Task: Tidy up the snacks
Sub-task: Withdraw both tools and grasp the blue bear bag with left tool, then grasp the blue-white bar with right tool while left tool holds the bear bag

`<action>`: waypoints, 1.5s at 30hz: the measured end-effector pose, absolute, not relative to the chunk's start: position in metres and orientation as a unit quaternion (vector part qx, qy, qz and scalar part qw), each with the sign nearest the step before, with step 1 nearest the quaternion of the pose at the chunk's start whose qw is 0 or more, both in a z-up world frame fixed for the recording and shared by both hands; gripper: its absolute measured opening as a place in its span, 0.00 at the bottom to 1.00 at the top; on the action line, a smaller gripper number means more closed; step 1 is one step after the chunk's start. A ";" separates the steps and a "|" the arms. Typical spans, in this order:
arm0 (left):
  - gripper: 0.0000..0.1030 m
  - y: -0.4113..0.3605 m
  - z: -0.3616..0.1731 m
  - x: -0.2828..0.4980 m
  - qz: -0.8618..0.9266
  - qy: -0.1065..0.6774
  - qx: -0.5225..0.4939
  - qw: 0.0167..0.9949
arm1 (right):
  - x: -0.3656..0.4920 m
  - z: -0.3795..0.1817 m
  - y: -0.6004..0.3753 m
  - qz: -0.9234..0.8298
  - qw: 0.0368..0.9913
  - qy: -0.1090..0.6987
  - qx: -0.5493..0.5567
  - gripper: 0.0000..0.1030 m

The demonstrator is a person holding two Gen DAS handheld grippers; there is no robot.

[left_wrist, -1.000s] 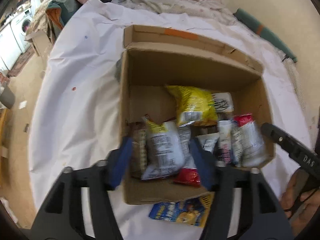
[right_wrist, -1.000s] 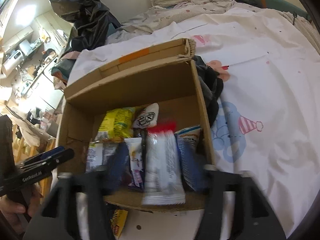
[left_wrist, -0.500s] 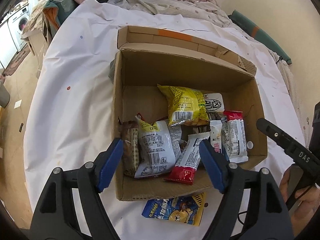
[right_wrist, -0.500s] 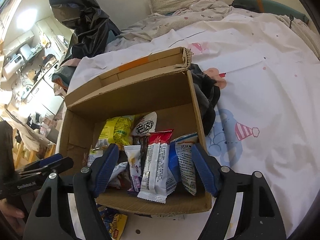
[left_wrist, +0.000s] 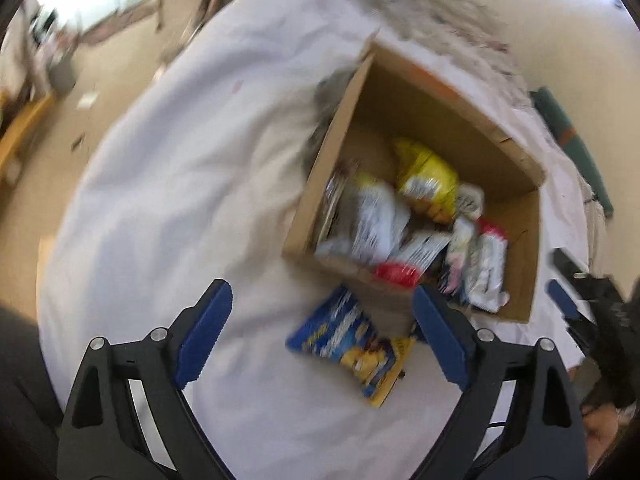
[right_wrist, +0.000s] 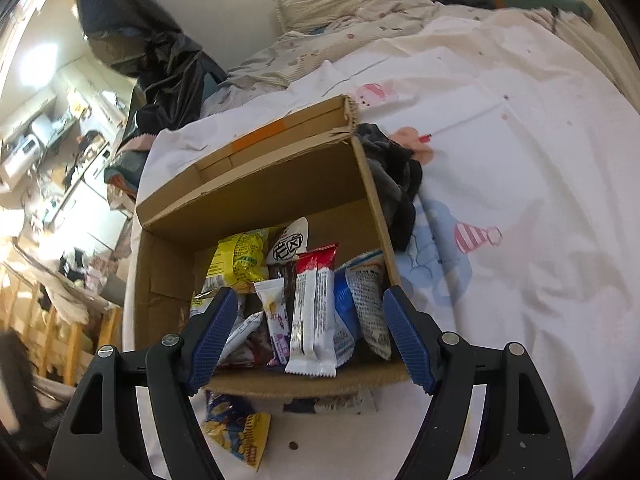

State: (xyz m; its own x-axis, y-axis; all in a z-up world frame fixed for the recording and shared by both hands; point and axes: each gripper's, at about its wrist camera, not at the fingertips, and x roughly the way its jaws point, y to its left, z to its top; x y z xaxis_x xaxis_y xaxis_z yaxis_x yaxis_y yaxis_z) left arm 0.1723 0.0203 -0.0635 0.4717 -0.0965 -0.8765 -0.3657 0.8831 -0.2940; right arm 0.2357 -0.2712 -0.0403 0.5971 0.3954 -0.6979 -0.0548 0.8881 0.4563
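Observation:
An open cardboard box (right_wrist: 280,184) on a white sheet holds several snack packs, among them a yellow bag (right_wrist: 238,258) and a red-topped white bar (right_wrist: 314,304). It also shows in the blurred left wrist view (left_wrist: 516,264). A blue and yellow snack bag (left_wrist: 356,340) lies on the sheet outside the box's front wall, also in the right wrist view (right_wrist: 236,432). My left gripper (left_wrist: 320,336) is open and empty, above that bag. My right gripper (right_wrist: 304,336) is open and empty over the box's front edge.
A dark cloth (right_wrist: 396,184) lies against the box's right wall. A black plastic bag (right_wrist: 140,48) and pillows (right_wrist: 324,0) are at the back. The floor and furniture (left_wrist: 60,80) lie past the sheet's left edge.
My left gripper has swung left and pulled back, so the box now sits to its right and the loose bag lies between its fingers. My right gripper has drawn back slightly and stays open.

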 end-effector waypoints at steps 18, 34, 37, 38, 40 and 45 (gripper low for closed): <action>0.76 -0.051 -0.159 0.198 0.155 0.612 -0.185 0.753 | 0.220 -0.061 -0.354 0.143 0.784 0.404 0.450 0.76; 0.20 0.018 -0.115 0.173 0.010 0.658 -0.044 0.751 | 0.198 -0.079 -0.325 0.126 0.778 0.481 0.384 0.76; 0.21 0.025 -0.097 0.167 -0.017 0.652 -0.003 0.758 | 0.196 -0.091 -0.307 0.138 0.764 0.516 0.361 0.81; 0.21 0.028 -0.091 0.165 -0.022 0.645 0.008 0.764 | 0.197 -0.094 -0.302 0.136 0.764 0.525 0.349 0.89; 0.21 0.031 -0.082 0.164 -0.023 0.637 0.003 0.770 | 0.198 -0.099 -0.288 0.119 0.775 0.543 0.301 0.97; 0.21 0.046 -0.086 0.163 -0.018 0.629 -0.066 0.775 | 0.204 -0.117 -0.250 0.086 0.814 0.550 0.168 0.98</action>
State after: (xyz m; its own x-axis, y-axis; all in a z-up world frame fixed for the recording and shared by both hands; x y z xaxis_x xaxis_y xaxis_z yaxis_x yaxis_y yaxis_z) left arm 0.1628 0.0456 -0.0863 0.2087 -0.1106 -0.9717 -0.0553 0.9907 -0.1246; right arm 0.2037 -0.2501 -0.1169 0.3802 0.3248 -0.8660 0.0446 0.9288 0.3679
